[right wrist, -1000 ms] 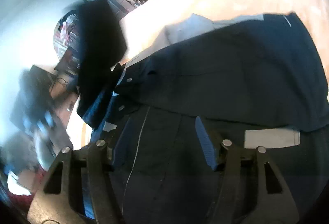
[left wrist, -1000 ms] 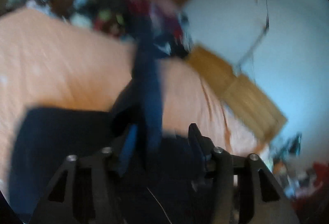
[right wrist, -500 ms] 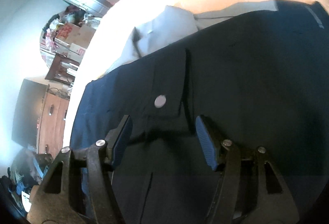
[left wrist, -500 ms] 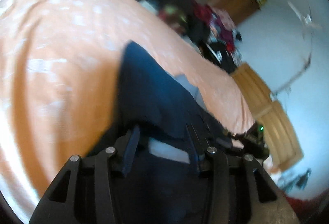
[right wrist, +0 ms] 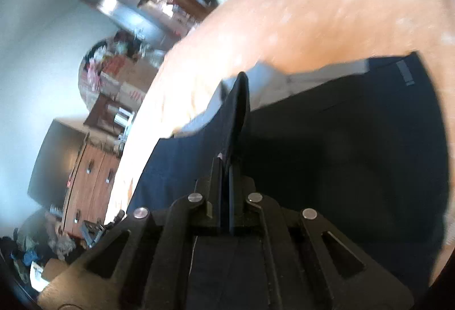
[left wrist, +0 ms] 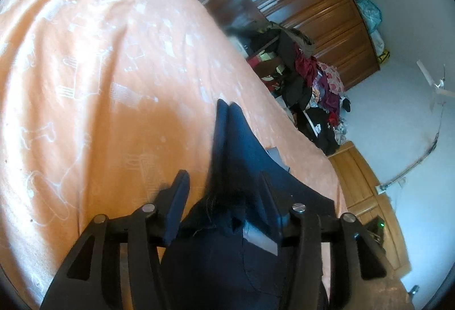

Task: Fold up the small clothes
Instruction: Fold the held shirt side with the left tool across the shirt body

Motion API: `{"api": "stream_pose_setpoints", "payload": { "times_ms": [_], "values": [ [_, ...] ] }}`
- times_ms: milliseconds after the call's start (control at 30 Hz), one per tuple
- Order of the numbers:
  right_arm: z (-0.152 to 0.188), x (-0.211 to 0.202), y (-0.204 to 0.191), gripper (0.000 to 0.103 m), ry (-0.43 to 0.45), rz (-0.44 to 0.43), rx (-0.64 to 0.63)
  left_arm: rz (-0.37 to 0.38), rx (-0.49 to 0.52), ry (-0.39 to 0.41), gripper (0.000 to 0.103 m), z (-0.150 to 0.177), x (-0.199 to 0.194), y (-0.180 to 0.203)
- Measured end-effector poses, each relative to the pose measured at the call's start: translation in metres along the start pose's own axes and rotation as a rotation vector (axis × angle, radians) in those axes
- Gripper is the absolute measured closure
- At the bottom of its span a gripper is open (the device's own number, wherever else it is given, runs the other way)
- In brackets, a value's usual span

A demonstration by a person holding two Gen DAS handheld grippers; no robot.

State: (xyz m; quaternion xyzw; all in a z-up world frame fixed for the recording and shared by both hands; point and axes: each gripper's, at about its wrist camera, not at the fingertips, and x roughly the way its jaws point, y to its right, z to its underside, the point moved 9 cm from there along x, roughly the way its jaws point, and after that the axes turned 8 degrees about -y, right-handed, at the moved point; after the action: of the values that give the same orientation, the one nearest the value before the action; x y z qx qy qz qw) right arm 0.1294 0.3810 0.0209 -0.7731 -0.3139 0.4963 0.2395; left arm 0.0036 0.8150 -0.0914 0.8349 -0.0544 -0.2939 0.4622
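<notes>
On the orange bed, the right hand-held gripper pinches a fold of navy shorts while the left hand-held gripper gapes wide over them.

Orange patterned bedspread, wooden wardrobe, heaped clothes, pale blue walls.

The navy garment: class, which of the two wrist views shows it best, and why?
The right wrist view. The navy garment spreads broadly across the orange bedsheet, a pale lining at its edge, and the right gripper pinches a raised fold. The left wrist view shows only a narrow ridge of it between the open left gripper's fingers.
</notes>
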Motion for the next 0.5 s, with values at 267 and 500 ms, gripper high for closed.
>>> {"api": "stream_pose_setpoints", "payload": {
  "times_ms": [267,500],
  "values": [
    [0.007,-0.03,0.046,0.101,0.036,0.075,0.041,-0.186,0.079,-0.113,0.051,0.012,0.031,0.002],
    [0.013,-0.033,0.084,0.1,0.012,0.195,0.06,-0.284,0.112,-0.157,0.05,0.017,0.046,0.003]
  ]
}}
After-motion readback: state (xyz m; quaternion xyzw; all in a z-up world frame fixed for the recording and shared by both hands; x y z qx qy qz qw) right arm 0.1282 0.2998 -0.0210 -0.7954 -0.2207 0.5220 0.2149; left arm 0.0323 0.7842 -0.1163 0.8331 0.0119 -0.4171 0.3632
